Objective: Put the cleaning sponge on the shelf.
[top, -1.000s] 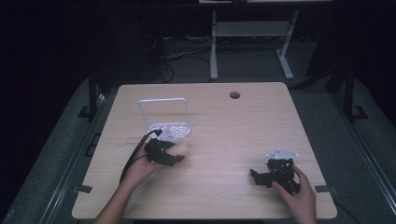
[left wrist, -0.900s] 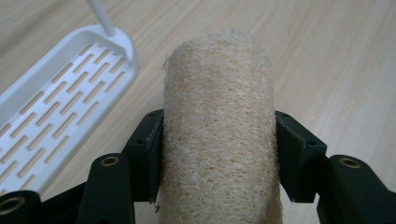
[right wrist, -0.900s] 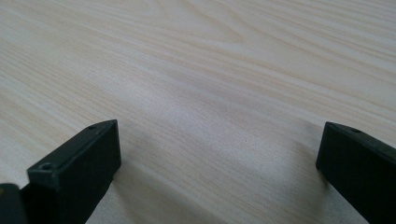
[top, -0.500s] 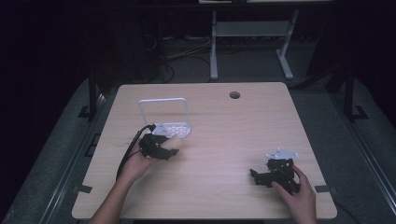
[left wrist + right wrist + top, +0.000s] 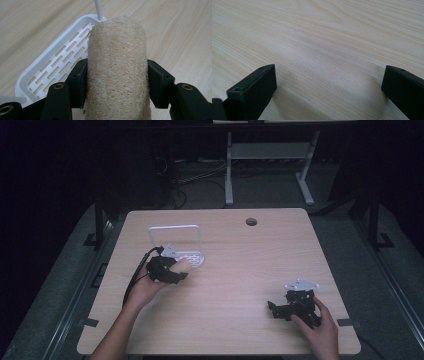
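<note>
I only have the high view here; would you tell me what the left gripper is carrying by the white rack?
Observer: The left gripper is shut on a beige loofah roll; both pads press its sides.
Operator: Thank you. Is the roll already in the rack?
Observer: Not yet. The slotted white rack tray lies beside the roll, with its white post just beyond the roll's far end.
Operator: And does the right gripper hold anything?
Observer: No. The right gripper is open, with bare wooden table between its jaws.

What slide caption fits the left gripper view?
Left gripper clamps a loofah roll beside a white slotted tray on the wooden table.
</note>
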